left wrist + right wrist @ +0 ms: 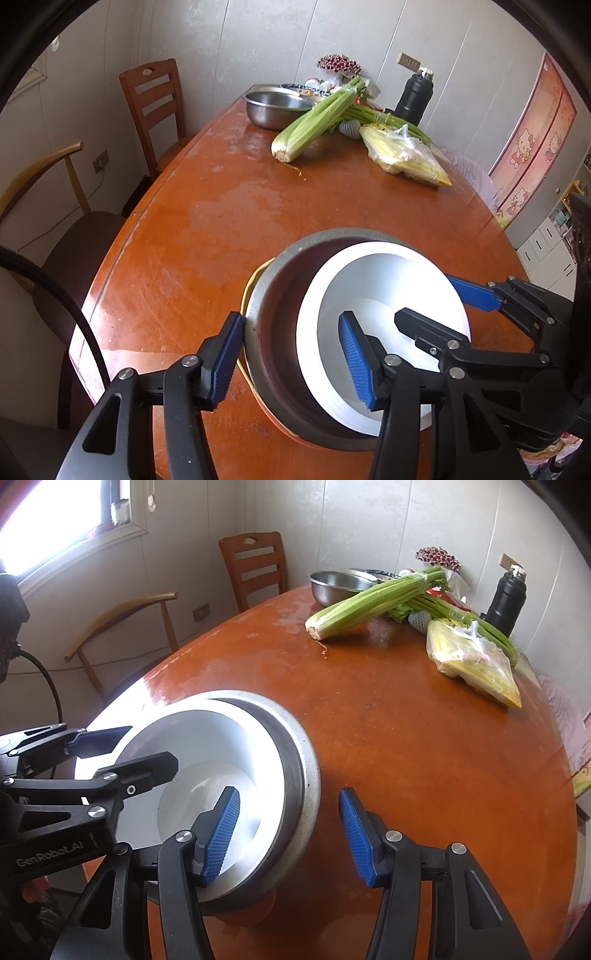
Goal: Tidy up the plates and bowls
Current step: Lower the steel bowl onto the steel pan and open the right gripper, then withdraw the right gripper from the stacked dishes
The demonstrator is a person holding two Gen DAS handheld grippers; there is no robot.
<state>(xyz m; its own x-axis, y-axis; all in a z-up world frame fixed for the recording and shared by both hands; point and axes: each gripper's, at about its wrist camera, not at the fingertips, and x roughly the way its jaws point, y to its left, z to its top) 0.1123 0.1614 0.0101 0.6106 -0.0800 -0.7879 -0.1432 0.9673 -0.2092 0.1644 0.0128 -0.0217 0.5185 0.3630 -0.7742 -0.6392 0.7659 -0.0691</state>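
Note:
A white bowl (384,280) sits nested inside a grey-rimmed dark bowl (280,295) on the near part of the wooden table; something yellow and orange shows under them. My left gripper (291,358) is open, straddling the grey bowl's left wall, one finger outside and one inside the white bowl. My right gripper (290,836) is open, straddling the right wall of the nested bowls (295,775), its left finger inside the white bowl (207,738). Each gripper shows in the other's view, the right one (436,306) and the left one (125,753).
At the table's far end lie a steel bowl (275,107), celery bunches (317,118), a bag of corn (402,155), a black flask (413,98) and a patterned dish. Two chairs (155,110) stand on the left. The table (229,206) edge curves near left.

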